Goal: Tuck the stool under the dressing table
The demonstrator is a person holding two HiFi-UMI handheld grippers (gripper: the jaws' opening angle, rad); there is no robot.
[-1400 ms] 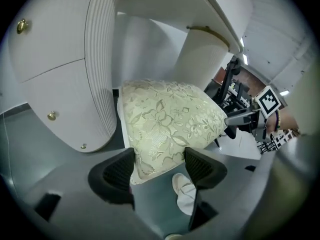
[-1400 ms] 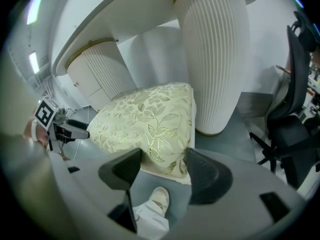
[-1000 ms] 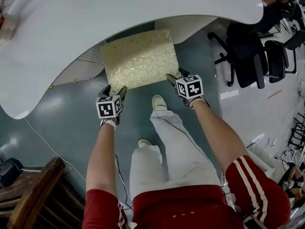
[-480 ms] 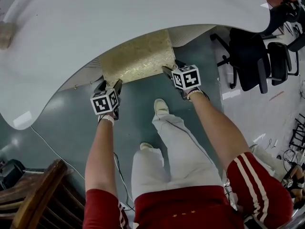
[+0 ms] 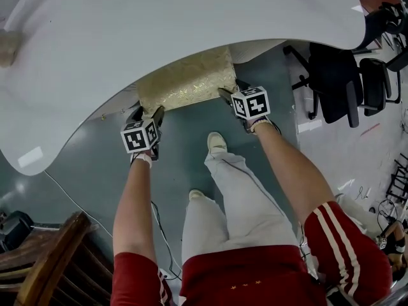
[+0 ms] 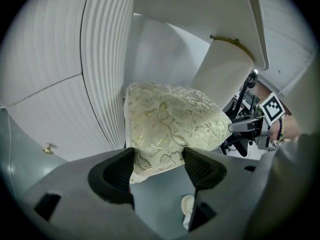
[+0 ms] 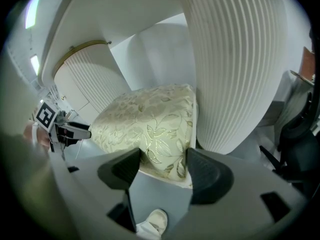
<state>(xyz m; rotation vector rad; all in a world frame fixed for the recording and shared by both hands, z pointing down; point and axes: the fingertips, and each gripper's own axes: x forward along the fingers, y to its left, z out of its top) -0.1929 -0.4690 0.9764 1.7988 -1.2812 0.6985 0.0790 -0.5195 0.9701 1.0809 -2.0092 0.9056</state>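
From my head view, the dressing table (image 5: 127,30) top hid the far part of the stool (image 5: 185,81), and its legs stayed out of sight in every view. The wooden chair (image 5: 44,254) was cut off at the bottom left corner, the office chairs (image 5: 382,75) at the right edge, and a brownish thing (image 5: 7,43) at the left edge I couldn't identify

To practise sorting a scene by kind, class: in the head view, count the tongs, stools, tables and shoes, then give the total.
tongs: 2, the left tongs and the right tongs
stool: 1
table: 1
shoes: 2, the front shoe and the back shoe
total: 6
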